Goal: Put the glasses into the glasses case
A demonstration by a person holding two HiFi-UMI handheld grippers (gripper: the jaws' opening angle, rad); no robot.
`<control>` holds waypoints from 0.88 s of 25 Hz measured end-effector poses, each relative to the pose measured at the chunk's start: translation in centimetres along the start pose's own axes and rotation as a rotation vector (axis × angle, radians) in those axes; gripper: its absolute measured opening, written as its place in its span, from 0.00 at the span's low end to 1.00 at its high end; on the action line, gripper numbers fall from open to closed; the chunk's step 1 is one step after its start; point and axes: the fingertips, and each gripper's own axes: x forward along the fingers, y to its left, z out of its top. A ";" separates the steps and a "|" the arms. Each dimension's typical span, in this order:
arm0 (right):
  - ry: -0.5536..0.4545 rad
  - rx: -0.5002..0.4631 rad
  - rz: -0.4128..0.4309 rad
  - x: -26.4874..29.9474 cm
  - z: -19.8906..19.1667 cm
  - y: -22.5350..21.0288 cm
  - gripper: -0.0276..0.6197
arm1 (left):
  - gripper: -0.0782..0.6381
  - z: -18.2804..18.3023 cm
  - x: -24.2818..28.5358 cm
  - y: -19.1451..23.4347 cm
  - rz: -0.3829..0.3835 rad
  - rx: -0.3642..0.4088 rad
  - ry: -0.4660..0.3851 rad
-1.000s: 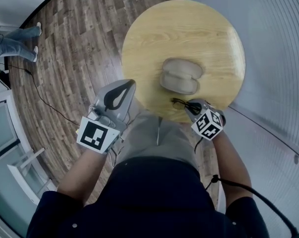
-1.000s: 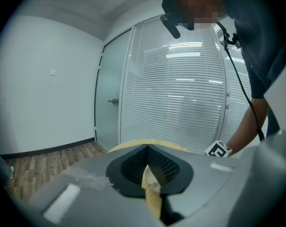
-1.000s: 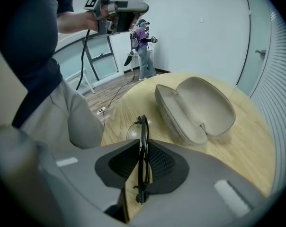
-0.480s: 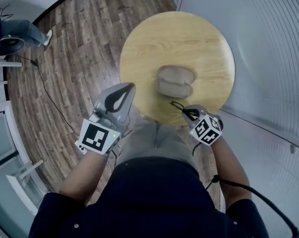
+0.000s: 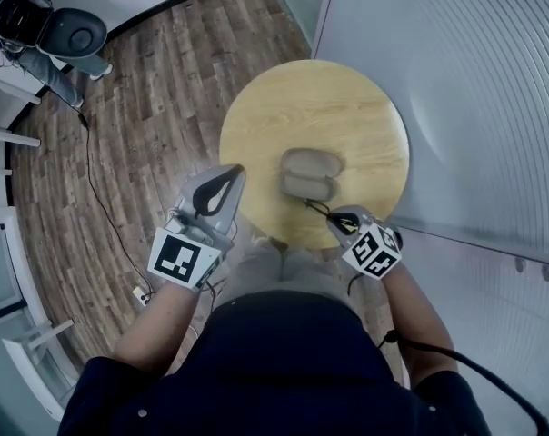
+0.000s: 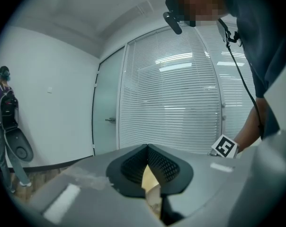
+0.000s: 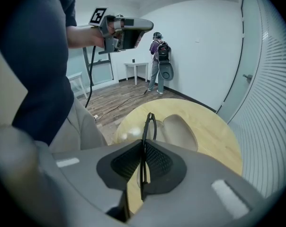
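**Glasses gripped, case empty**

Right claw (image 7: 144, 145) is clenched on the glasses (image 7: 149, 126), with the thin black frame pinched edge-on between the pads. They hang over the near rim of the round worktop (image 5: 347, 107). The case (image 5: 309, 173) lies open mid-worktop just beyond them, with nothing visible inside. Left claw (image 6: 147, 151) is clenched on nothing, off the worktop's left side. The pick-up looks done. Left to do: carry the glasses over, lower them into the case, release, perhaps close the lid.
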 end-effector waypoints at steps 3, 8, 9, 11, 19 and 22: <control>-0.016 -0.014 -0.015 -0.8 1.0 -0.7 0.09 | 0.11 1.1 0.1 -0.2 0.001 0.015 -0.019; -0.036 -0.052 -0.033 -1.9 3.0 -1.1 0.09 | 0.11 3.1 -0.6 -0.3 0.010 0.038 -0.046; -0.041 -0.059 -0.036 -2.0 3.4 -1.3 0.09 | 0.11 3.5 -0.7 -0.3 0.010 0.043 -0.059; -0.056 -0.066 -0.046 -2.4 4.3 -1.8 0.09 | 0.11 4.2 -0.8 -0.1 0.015 0.053 -0.080; -0.131 -0.036 -0.064 -4.0 7.0 -3.7 0.09 | 0.11 5.3 -1.2 0.7 0.049 0.057 -0.097; -0.139 -0.040 -0.063 -4.1 7.8 -4.2 0.09 | 0.11 5.2 -1.1 1.2 0.057 0.051 -0.089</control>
